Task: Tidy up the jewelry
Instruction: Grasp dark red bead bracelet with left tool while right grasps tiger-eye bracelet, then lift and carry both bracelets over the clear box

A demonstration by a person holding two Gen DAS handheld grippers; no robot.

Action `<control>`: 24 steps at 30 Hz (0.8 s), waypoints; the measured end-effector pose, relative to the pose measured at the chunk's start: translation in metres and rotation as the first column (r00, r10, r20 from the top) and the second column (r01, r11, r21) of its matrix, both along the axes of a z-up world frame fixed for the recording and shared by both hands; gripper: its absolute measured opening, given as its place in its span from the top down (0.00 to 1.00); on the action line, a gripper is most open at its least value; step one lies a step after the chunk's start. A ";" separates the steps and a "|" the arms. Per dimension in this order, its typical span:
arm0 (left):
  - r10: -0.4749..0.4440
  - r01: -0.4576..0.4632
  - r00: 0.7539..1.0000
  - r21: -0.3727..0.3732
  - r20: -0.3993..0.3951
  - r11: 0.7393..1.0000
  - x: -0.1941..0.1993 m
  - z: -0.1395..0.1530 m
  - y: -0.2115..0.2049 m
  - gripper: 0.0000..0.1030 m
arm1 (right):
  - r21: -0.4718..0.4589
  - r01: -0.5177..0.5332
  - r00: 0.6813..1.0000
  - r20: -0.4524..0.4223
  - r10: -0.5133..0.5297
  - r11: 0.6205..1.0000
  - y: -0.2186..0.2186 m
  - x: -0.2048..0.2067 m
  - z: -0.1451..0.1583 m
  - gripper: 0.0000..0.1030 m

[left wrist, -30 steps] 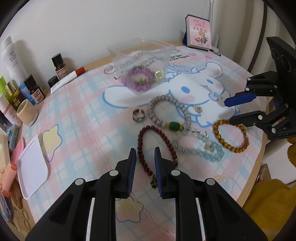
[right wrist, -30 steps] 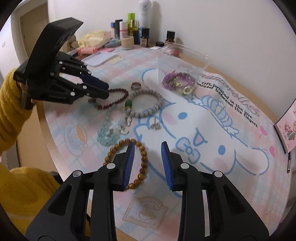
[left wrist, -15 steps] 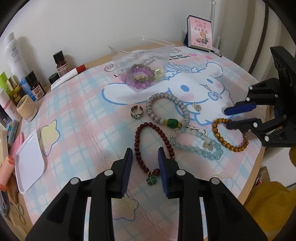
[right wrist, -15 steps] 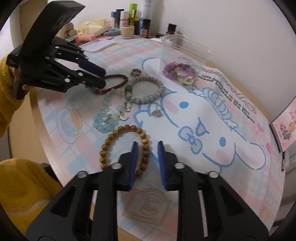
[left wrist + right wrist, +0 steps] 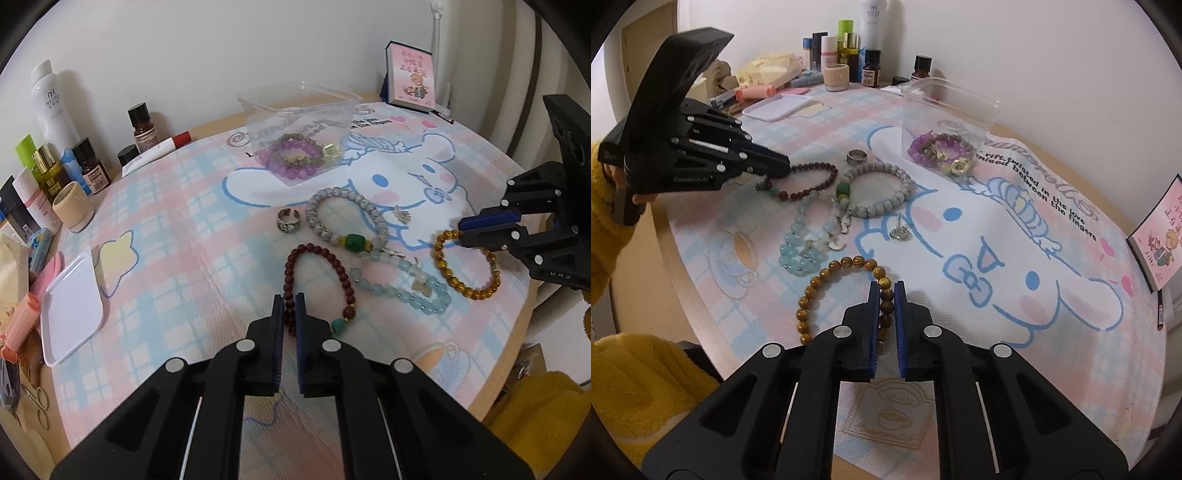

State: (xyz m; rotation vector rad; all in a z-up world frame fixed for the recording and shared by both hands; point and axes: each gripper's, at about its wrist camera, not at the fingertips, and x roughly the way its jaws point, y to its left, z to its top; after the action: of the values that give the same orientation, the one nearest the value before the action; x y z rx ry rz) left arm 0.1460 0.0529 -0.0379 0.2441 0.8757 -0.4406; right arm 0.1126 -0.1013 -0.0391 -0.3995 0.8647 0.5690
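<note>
My left gripper (image 5: 290, 301) is shut on the near side of a dark red bead bracelet (image 5: 334, 264) that lies on the cartoon cloth. My right gripper (image 5: 886, 290) is shut on the near side of an amber bead bracelet (image 5: 827, 277); it also shows in the left wrist view (image 5: 448, 271). Between them lie a pale blue bead bracelet (image 5: 402, 291), a grey bead bracelet with a green bead (image 5: 345, 216), a silver ring (image 5: 289, 225) and a small silver charm (image 5: 402, 214). A clear plastic box (image 5: 295, 107) at the back holds purple bracelets (image 5: 295, 162).
Bottles and tubes (image 5: 51, 147) line the back left edge, with a beige cup (image 5: 74, 208) and a white tray (image 5: 70, 306) nearer. A pink box (image 5: 410, 79) stands at the back right. The round table's edge (image 5: 517, 332) runs close on the right.
Both grippers moved down and forward onto their bracelets and closed: the left on the dark red one, the right on the amber one.
</note>
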 end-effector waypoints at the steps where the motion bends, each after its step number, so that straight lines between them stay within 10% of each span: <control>1: 0.000 0.000 1.000 -0.002 0.008 1.000 -0.002 0.001 0.000 0.95 | 0.009 0.002 1.000 0.004 -0.002 1.000 0.000 -0.001 0.003 0.93; 24: -0.018 0.052 0.972 -0.143 0.233 0.988 -0.026 0.078 -0.002 0.95 | 0.105 -0.030 0.987 0.158 0.013 0.994 -0.001 -0.004 0.081 0.93</control>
State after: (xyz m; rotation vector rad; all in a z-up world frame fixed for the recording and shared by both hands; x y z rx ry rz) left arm 0.1199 0.0505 0.0398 0.1703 0.6079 -0.4969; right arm 0.1083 -0.1019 0.0421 -0.3513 0.6764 0.5929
